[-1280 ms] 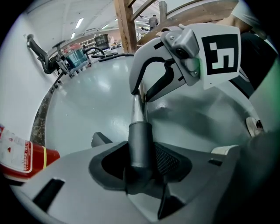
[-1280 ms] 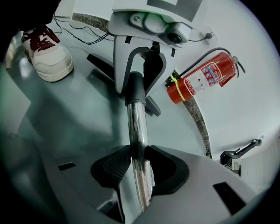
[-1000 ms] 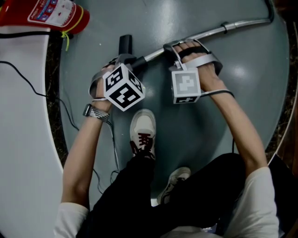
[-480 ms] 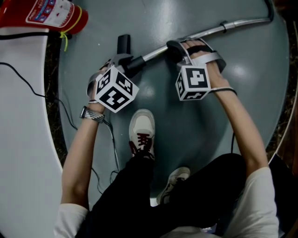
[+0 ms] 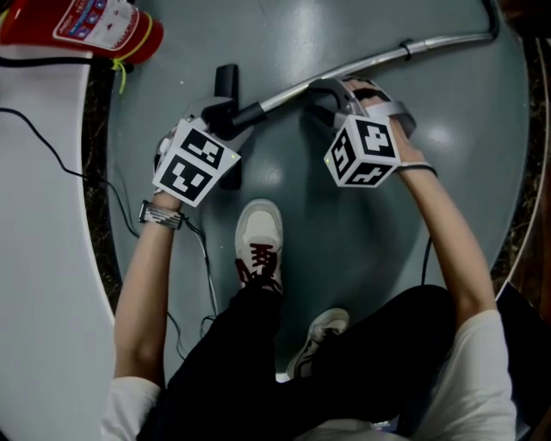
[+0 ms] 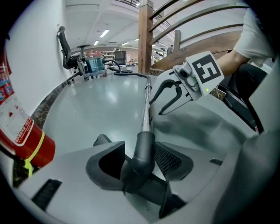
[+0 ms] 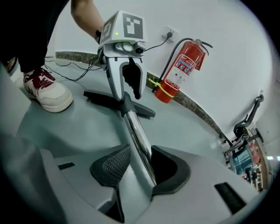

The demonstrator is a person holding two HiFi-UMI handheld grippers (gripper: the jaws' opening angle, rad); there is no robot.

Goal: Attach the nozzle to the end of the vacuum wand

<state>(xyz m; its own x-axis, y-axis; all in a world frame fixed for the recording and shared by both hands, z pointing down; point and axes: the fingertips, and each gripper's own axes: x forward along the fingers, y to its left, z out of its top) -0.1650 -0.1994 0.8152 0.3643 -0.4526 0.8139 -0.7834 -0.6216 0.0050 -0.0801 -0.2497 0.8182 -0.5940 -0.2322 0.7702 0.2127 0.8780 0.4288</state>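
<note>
The black floor nozzle (image 5: 227,80) lies on the grey floor, its neck (image 6: 142,148) joined to the end of the silver wand (image 5: 362,62). My left gripper (image 5: 219,121) straddles the neck. Its jaws are opening, and a gap shows beside the right pad (image 6: 168,159). My right gripper (image 5: 323,90) sits further up the wand (image 7: 138,135). The tube runs between its jaws, close to the right pad and apart from the left pad (image 7: 116,166). Each gripper shows in the other's view, the right gripper (image 6: 173,94) and the left gripper (image 7: 127,83), with the nozzle (image 7: 109,98) under the left one.
A red fire extinguisher (image 5: 86,26) lies at the top left by the white wall. A thin black cable (image 5: 52,151) trails along the left edge. The person's white shoe (image 5: 261,237) stands just below the nozzle. The wand's far end bends away at the top right.
The left gripper's marker cube has drifted left and rolled while its jaws widened round the neck. The right gripper's cube has rolled and shifted slightly right. The wand has barely shifted.
</note>
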